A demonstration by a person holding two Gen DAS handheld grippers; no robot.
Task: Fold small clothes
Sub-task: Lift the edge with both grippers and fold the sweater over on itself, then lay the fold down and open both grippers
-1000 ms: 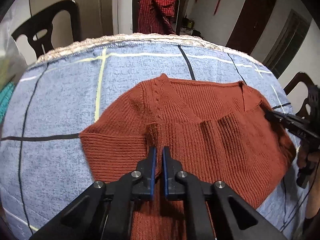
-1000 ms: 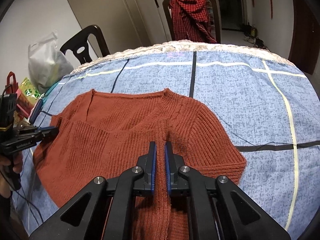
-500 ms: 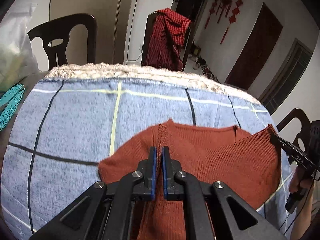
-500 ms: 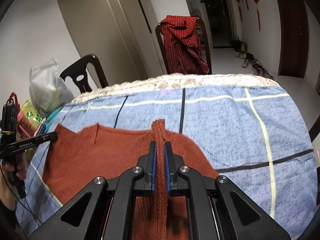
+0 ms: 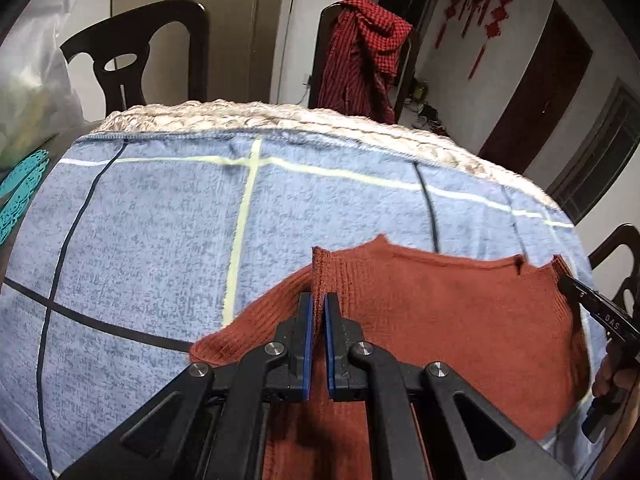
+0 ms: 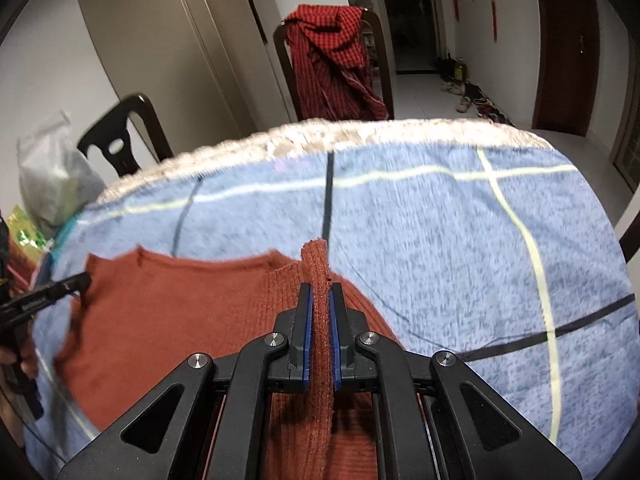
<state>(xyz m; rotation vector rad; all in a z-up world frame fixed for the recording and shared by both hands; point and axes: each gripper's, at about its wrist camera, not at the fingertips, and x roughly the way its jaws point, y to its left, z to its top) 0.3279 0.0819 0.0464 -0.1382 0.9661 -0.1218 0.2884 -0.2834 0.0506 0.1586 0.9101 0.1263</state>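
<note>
Fingers (image 5: pixel 306 340) of the left gripper (image 5: pixel 316 308) are pinched tight on a raised fold of the rust-red knitted sweater (image 5: pixel 440 312), the cloth edge standing up between the blue pads. From its own camera, the right gripper (image 6: pixel 319 300) grips the same way: a narrow upright ridge of the sweater (image 6: pixel 192 312) is clamped between its pads, poking out past the fingertips (image 6: pixel 306 320). Each gripper shows at the edge of the other's view, biting the garment's far side, with a hand (image 5: pixel 612 376) on the handle of the right one.

Between the two grips the sweater hangs lifted off the cloth, its V-neck edge uppermost and its lower part sagging toward the near edge of the table. Under it lies a blue checked blanket (image 5: pixel 160 240) with pale yellow, white and dark lines, spread over a tabletop whose far edge shows a fluffy cream trim (image 5: pixel 280 116).

Beyond the far edge stands a dark wooden chair (image 6: pixel 332 64) draped with a red checked garment (image 6: pixel 332 40). Another dark chair (image 5: pixel 140 52) stands past the far left corner, beside a pale plastic bag (image 6: pixel 52 184). Red hanging ornaments (image 5: pixel 480 4) decorate the back wall.
</note>
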